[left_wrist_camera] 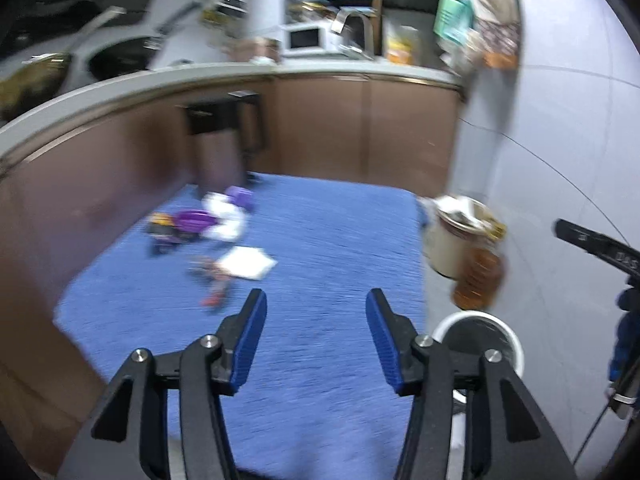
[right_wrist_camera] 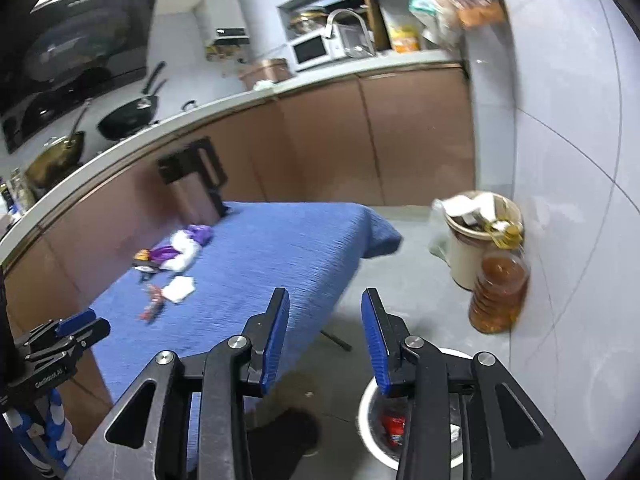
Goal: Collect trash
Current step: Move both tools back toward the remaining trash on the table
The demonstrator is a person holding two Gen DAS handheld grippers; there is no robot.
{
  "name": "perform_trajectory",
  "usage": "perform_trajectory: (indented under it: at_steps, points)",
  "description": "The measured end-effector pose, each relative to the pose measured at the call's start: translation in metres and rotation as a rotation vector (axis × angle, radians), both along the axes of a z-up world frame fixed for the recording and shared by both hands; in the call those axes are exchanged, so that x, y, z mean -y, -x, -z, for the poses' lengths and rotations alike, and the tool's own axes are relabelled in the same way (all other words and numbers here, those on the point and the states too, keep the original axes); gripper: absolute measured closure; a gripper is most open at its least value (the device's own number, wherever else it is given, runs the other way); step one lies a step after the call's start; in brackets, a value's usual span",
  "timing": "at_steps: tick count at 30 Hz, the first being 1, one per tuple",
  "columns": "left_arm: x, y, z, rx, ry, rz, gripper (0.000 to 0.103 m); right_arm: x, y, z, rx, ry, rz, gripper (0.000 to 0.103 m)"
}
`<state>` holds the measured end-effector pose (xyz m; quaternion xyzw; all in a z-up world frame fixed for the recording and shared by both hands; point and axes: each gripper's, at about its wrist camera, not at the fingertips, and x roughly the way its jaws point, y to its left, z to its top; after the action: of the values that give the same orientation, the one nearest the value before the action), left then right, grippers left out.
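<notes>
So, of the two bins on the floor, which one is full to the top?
The beige bin by the wall, beside the oil bottle: paper sticks out above its rim. The white bin under the right tool holds only a few pieces.

Right gripper (right_wrist_camera: pixel 325 300) jaws apart, empty, above blue-cloth table (right_wrist_camera: pixel 280 248) edge. White round bin (right_wrist_camera: pixel 370 412) on grey floor below, red wrapper (right_wrist_camera: pixel 394 426) inside. Purple-white litter (right_wrist_camera: pixel 180 250) far on cloth.
</notes>
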<state>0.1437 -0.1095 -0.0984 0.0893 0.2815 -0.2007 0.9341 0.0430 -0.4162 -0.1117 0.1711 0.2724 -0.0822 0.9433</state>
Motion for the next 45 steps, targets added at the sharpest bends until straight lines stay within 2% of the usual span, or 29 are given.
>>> perform_trajectory:
  at_steps: [7,17,33,45]
  points:
    - [-0.063,0.025,-0.014,0.062,0.02,-0.138,0.048,-0.048,0.009,-0.03,0.046,0.023,-0.074,0.061]
    - [-0.11,0.063,-0.02,0.098,0.079,-0.219,0.048,-0.099,0.027,-0.062,0.093,0.081,-0.154,0.059]
    - [-0.146,0.107,-0.034,0.172,0.131,-0.28,0.048,-0.144,0.057,-0.095,0.155,0.166,-0.225,0.057]
    - [-0.154,0.109,-0.032,0.182,0.114,-0.333,0.048,-0.155,0.051,-0.096,0.157,0.17,-0.26,0.057]
